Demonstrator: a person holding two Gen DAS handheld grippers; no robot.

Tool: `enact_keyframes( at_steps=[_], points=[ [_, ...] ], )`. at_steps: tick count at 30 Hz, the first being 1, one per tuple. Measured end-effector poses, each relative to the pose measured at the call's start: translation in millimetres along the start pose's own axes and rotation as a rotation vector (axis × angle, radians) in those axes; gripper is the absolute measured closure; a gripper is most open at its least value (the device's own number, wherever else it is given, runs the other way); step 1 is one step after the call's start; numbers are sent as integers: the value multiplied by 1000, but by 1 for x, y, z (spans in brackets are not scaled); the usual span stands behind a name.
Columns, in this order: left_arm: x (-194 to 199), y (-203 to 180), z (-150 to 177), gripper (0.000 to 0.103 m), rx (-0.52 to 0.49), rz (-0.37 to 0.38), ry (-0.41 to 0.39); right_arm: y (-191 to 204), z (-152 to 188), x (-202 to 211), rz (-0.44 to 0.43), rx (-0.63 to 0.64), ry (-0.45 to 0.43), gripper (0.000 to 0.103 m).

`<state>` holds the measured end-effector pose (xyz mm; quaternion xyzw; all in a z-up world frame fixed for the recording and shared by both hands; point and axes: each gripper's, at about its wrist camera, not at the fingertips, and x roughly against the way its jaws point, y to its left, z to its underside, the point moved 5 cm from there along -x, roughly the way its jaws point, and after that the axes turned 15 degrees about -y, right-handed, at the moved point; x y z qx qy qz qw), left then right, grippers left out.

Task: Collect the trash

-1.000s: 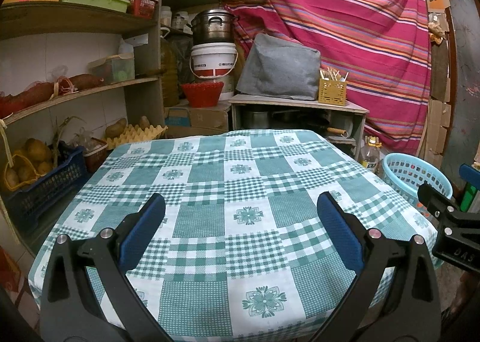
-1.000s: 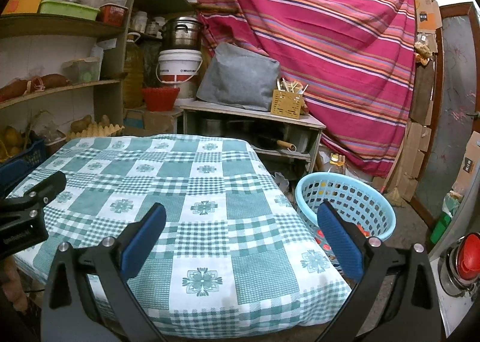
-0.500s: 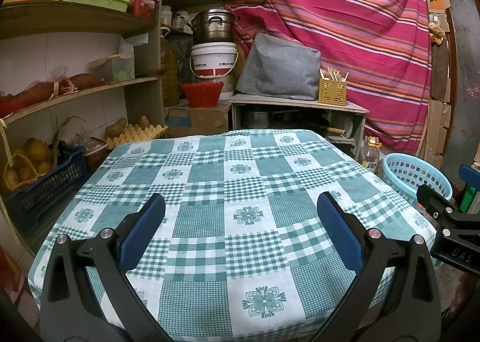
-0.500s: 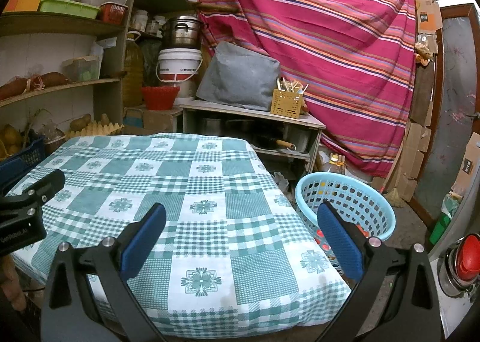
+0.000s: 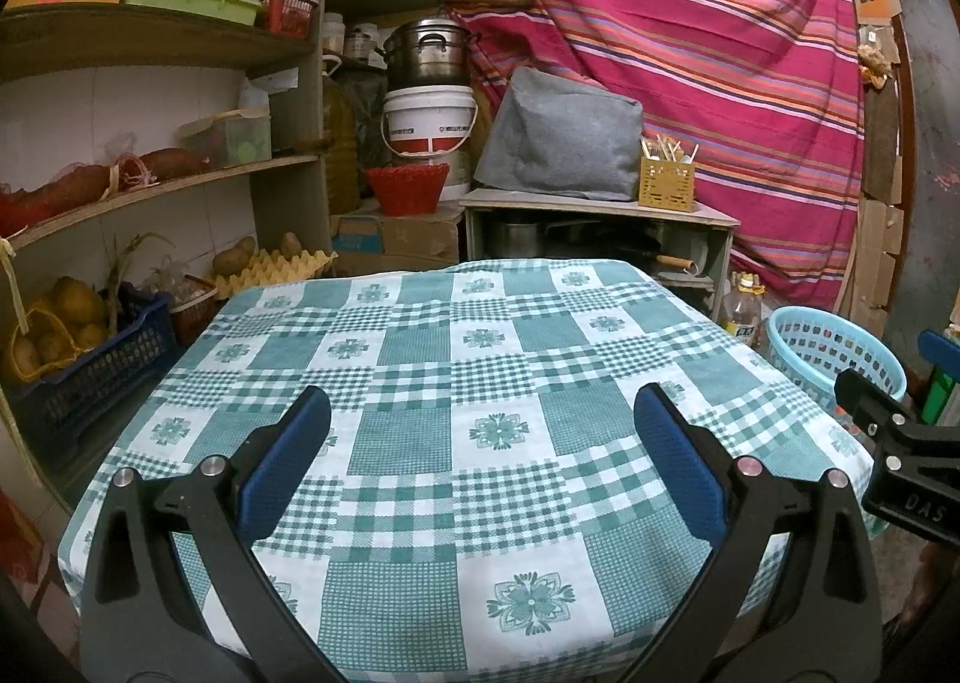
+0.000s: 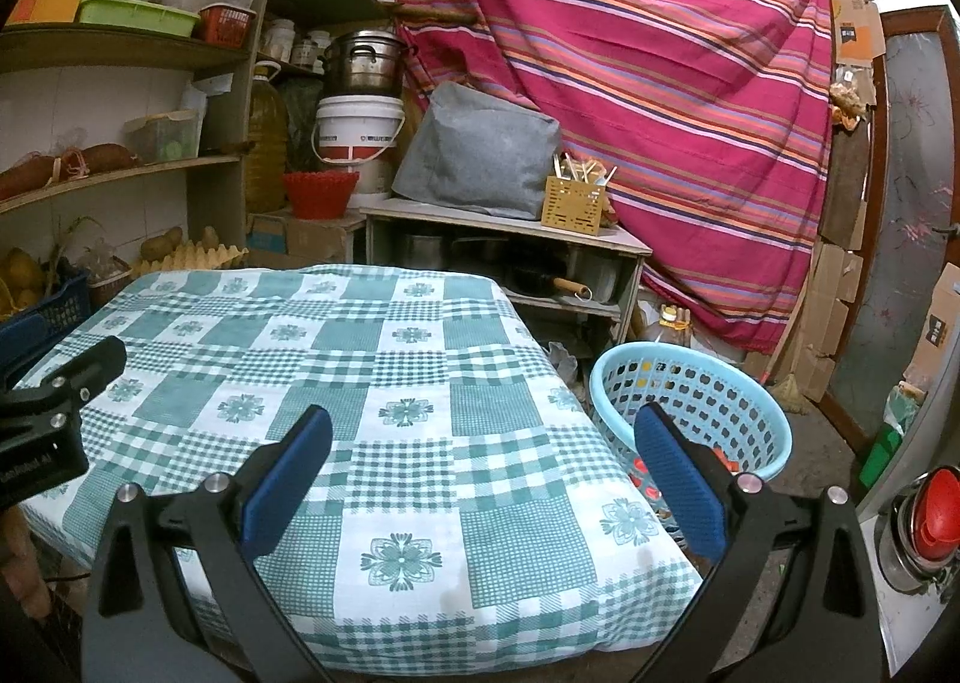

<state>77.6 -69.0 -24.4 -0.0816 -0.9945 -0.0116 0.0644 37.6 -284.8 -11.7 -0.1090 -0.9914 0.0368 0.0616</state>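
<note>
A table with a green-and-white checked cloth (image 5: 420, 335) (image 6: 336, 359) fills both views; I see no trash lying on it. My left gripper (image 5: 480, 413) hangs open over the table's near edge with nothing between its blue pads. My right gripper (image 6: 480, 431) is open too, over the table's right front corner. A light blue plastic basket (image 6: 690, 401) (image 5: 834, 347) stands on the floor to the right of the table, with red and orange items showing through its holes. Each view catches the other gripper at its edge: the right gripper (image 5: 900, 443) and the left gripper (image 6: 54, 407).
Wooden shelves (image 5: 150, 191) with produce and boxes line the left wall. Behind the table stand a low cabinet (image 5: 600, 221) with a grey cover and a yellow utensil holder (image 5: 666, 182), a white bucket (image 5: 429, 137) and a striped red curtain (image 6: 660, 83). A red-lidded pot (image 6: 924, 527) sits at the right.
Both grippers have barely moved; the right wrist view has drifted slightly, so the left gripper sits a little lower at its left edge. Both stay open.
</note>
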Motion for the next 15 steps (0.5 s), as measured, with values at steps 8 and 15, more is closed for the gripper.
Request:
enact_keyframes(
  at_steps=[8, 15],
  points=[
    [0, 0, 0, 5, -3, -1, -1, -3, 3, 0, -3, 1, 0, 5],
    [-1, 1, -2, 5, 0, 5, 4, -2, 3, 0, -2, -1, -1, 5]
  ],
)
